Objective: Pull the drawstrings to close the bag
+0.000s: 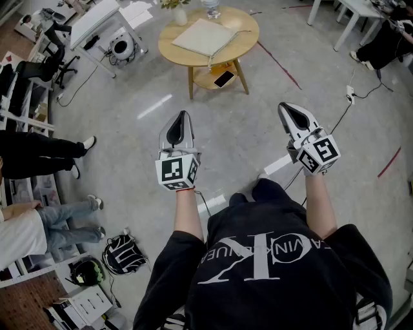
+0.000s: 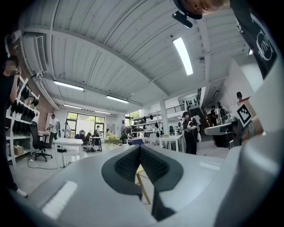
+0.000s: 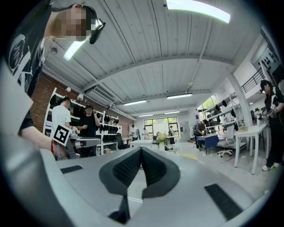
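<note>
A flat cream bag (image 1: 205, 35) lies on a round wooden table (image 1: 248, 40) ahead of me, and one drawstring (image 1: 210, 60) hangs over the table's front edge. Both grippers are held up over the floor, well short of the table and pointing toward it. My left gripper (image 1: 184, 114) is shut with nothing between its jaws, and in its own view the pads (image 2: 128, 164) meet at the tip of my left gripper (image 2: 140, 148). My right gripper (image 1: 282, 106) is also shut and empty, and the right gripper view shows my right gripper (image 3: 141, 150) aimed level into the room.
A phone (image 1: 224, 78) lies on the table's lower shelf, and a vase (image 1: 180, 14) stands on top. People stand at the left (image 1: 39, 155). Helmets (image 1: 121, 253) lie on the floor near my left side. A white desk (image 1: 97, 22) and a power strip (image 1: 350, 95) flank the table.
</note>
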{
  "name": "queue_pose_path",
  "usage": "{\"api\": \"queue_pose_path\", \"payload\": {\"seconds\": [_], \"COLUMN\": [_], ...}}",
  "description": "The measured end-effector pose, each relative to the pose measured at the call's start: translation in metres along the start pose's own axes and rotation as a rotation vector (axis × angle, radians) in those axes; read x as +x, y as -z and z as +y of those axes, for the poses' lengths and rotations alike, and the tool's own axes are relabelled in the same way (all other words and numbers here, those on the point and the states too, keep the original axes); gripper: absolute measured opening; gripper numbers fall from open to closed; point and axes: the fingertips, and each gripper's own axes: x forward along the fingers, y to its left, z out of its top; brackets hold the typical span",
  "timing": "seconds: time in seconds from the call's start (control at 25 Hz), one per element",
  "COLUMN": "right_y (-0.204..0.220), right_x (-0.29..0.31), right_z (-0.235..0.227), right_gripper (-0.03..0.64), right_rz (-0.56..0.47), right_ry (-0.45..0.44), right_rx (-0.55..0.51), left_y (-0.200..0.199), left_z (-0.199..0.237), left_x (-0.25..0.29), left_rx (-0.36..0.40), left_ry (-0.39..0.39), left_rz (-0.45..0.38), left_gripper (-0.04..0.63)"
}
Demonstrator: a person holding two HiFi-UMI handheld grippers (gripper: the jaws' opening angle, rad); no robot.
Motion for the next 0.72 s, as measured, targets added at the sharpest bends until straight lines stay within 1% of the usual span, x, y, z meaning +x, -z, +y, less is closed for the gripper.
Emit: {"api": "queue_pose_path", "payload": {"seconds": [0.36,0.52,0.6,0.64,0.68,0.72], "right_y": [0.001,0.001,0.001,0.002,0.003,0.004], "right_x": [0.021,0.024,0.024,0.023,0.022,0.022], "right_z": [-0.011,-0.016,-0.020,-0.023,-0.025,-0.027], "right_gripper": [0.014,0.014,0.015,0.015,0.017,0.017], "right_rz": [0.005,-0.002,-0.004,-0.003,0.000,0.004], "right_ry": [0.002,0.036,0.061,0.075,0.088,0.097], "right_rx": [-0.010,0.004,0.021,0.028,0.032,0.034], "left_y": [0.008,0.007,0.007,0.007,0.008,0.009], "left_z": [0.009,0.017,0.022,0.023,0.023,0.023], "left_x": [0.014,0.016,0.018,0.019,0.021,0.023], "left_rx": [-0.011,-0.015,-0.033,-0.045,-0.055,-0.058], "left_ry": [0.003,-0.003,-0.007,-0.002,0.007,0.016], "left_rz": [0.009,-0.007,-0.021,-0.024,-0.023,-0.018], "left_gripper": [0.009,0.009,0.010,0.021,0.045,0.103]}}
